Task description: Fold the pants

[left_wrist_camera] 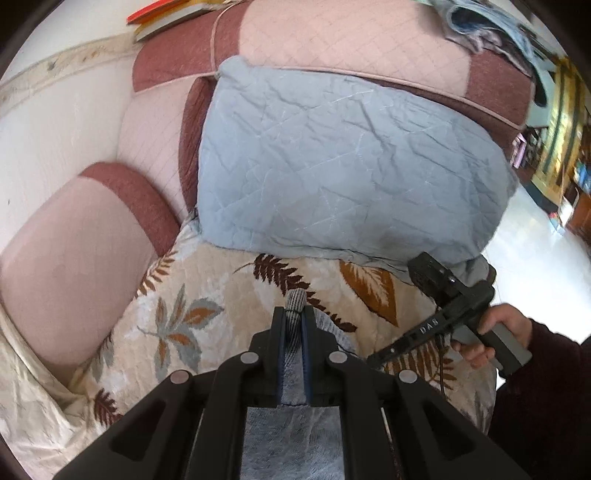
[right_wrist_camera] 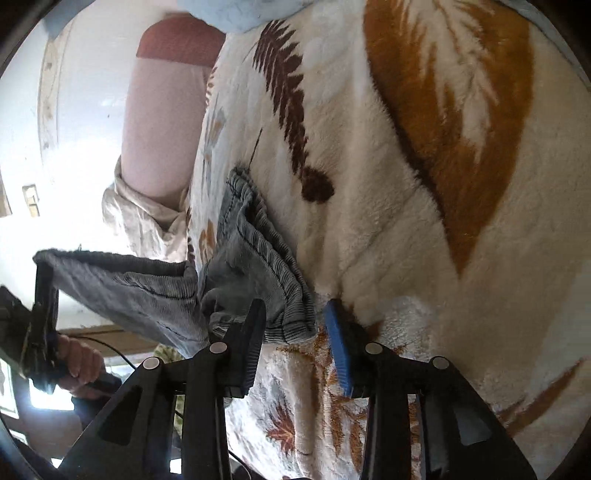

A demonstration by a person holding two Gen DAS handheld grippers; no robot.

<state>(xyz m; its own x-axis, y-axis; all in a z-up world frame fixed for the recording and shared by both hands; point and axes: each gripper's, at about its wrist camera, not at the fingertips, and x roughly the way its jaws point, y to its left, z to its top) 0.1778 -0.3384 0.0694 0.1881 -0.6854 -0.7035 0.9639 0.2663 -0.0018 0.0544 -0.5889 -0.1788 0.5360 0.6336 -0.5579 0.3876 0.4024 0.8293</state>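
Pinching grey pants [left_wrist_camera: 295, 301] in left tongs [left_wrist_camera: 294, 321] (clenched), right tongs [right_wrist_camera: 295, 317] released, fleece blanket [right_wrist_camera: 406, 221] beneath.

sofa [left_wrist_camera: 369, 48]: pink, maroon | leaf-print blanket [left_wrist_camera: 207, 291] on seat | grey-blue quilt [left_wrist_camera: 332, 166] | white wall [left_wrist_camera: 55, 122]

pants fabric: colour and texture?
Grey ribbed corduroy pants, clearest in the right wrist view.

Home living room. Pink-and-maroon quilted sofa [left_wrist_camera: 332, 40] with padded armrest [left_wrist_camera: 74, 258], leaf-print fleece blanket [right_wrist_camera: 406, 221] over the seat, blue-grey quilted cover [left_wrist_camera: 332, 166] on the backrest. Books [left_wrist_camera: 166, 18] on the ledge behind, cluttered shelves [left_wrist_camera: 569, 147] at right, glossy white floor [left_wrist_camera: 535, 240].
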